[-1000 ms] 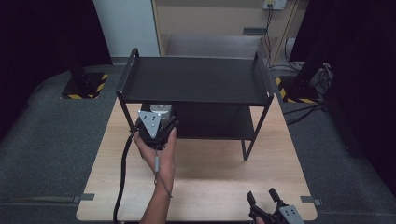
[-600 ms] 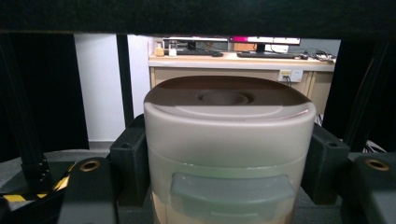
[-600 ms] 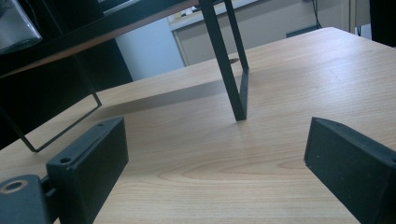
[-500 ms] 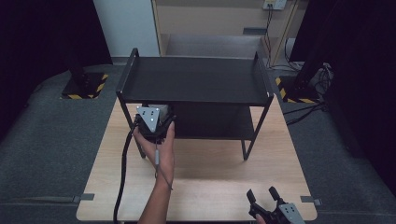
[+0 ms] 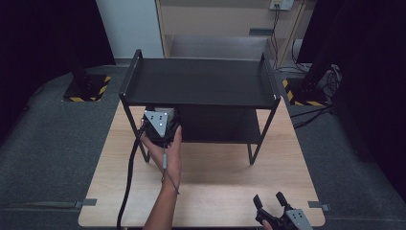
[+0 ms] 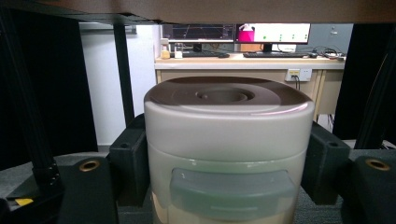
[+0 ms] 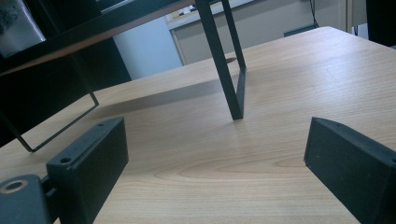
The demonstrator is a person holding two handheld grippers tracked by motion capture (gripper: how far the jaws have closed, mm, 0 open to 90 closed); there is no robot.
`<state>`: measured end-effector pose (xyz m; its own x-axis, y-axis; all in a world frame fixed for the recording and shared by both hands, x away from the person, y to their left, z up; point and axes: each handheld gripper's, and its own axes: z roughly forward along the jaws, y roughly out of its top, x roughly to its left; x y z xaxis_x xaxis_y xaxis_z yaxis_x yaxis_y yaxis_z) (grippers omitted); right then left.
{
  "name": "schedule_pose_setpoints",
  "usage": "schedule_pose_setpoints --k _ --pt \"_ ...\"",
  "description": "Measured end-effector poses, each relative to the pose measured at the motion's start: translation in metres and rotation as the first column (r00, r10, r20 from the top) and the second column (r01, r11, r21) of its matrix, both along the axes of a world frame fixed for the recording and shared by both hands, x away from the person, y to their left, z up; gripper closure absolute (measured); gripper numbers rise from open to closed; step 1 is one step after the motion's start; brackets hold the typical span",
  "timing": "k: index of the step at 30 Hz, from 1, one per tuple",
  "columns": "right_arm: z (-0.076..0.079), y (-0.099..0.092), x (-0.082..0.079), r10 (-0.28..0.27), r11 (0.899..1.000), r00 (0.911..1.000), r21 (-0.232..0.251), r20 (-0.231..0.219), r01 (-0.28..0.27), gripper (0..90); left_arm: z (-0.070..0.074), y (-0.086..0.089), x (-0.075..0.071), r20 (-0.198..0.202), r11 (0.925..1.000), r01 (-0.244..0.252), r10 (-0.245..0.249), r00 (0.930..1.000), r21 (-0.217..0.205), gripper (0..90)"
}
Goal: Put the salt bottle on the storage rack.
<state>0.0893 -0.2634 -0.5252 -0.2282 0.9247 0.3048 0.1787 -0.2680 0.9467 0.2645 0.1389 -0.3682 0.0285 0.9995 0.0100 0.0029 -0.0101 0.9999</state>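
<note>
A cream round container (image 6: 229,135) with a flat lid and a pale tab on its front sits between the jaws in the left gripper view. My left gripper (image 5: 160,120) is shut on it, one black pad (image 6: 133,158) pressing on each side. In the high view this gripper reaches under the left end of the black two-tier rack (image 5: 201,81), whose top hides the container. My right gripper (image 5: 271,200) rests near the table's front right edge. Its jaws stand open over bare wood (image 7: 217,158) with nothing between them.
The rack stands at the back of the wooden table (image 5: 215,191) on thin black legs (image 7: 229,70). The rack's top shelf is bare. A cable (image 5: 128,182) trails from the left gripper off the front edge. Grey floor surrounds the table.
The left hand has edged slightly farther in under the rack with the container still gripped. The right gripper has kept still.
</note>
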Motion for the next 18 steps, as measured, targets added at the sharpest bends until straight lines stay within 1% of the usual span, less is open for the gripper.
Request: schedule_pose_setpoints --k 3,4,7,8,9,10,11,14,18 --pt "0.001 0.001 0.0 0.003 1.0 1.0 -0.002 0.002 -0.003 6.2 -0.002 0.0 -0.001 0.005 1.0 -0.004 0.004 1.0 0.003 29.6" --pt "0.001 0.001 0.001 0.003 1.0 1.0 -0.002 0.003 -0.003 6.2 -0.003 0.0 -0.002 0.011 1.0 -0.007 0.007 0.9999 0.003 27.4" --pt "0.002 0.002 0.001 0.004 1.0 1.0 -0.003 0.005 -0.004 6.1 -0.004 0.001 -0.004 0.01 1.0 0.0 0.0 0.9999 0.005 19.5" --pt "0.002 0.002 0.001 0.004 1.0 1.0 -0.002 0.005 -0.004 6.0 -0.008 0.001 -0.006 0.026 0.9999 0.001 -0.001 0.9997 0.011 18.2" --pt "0.002 0.002 0.001 0.004 1.0 1.0 -0.002 0.005 -0.004 6.0 -0.008 0.001 -0.006 0.026 0.9999 0.001 -0.001 0.9997 0.011 17.0" --pt "0.002 0.003 0.001 0.006 1.0 1.0 -0.002 0.008 -0.006 6.0 -0.011 0.002 -0.008 0.041 0.9999 0.01 -0.01 0.9991 0.006 15.4" --pt "0.002 0.003 0.001 0.008 1.0 0.9999 -0.003 0.008 -0.008 6.0 -0.013 0.002 -0.01 0.053 0.9999 0.007 -0.008 0.9986 0.008 14.3" --pt "0.003 0.004 0.001 0.01 1.0 0.9999 -0.003 0.009 -0.01 5.9 -0.015 0.002 -0.013 0.064 0.9999 0.011 -0.011 0.9979 0.005 12.3" --pt "0.005 0.005 0.0 0.011 1.0 0.9999 -0.005 0.013 -0.011 5.8 -0.018 0.003 -0.023 0.083 0.9999 0.009 -0.01 0.9965 0.011 10.9"
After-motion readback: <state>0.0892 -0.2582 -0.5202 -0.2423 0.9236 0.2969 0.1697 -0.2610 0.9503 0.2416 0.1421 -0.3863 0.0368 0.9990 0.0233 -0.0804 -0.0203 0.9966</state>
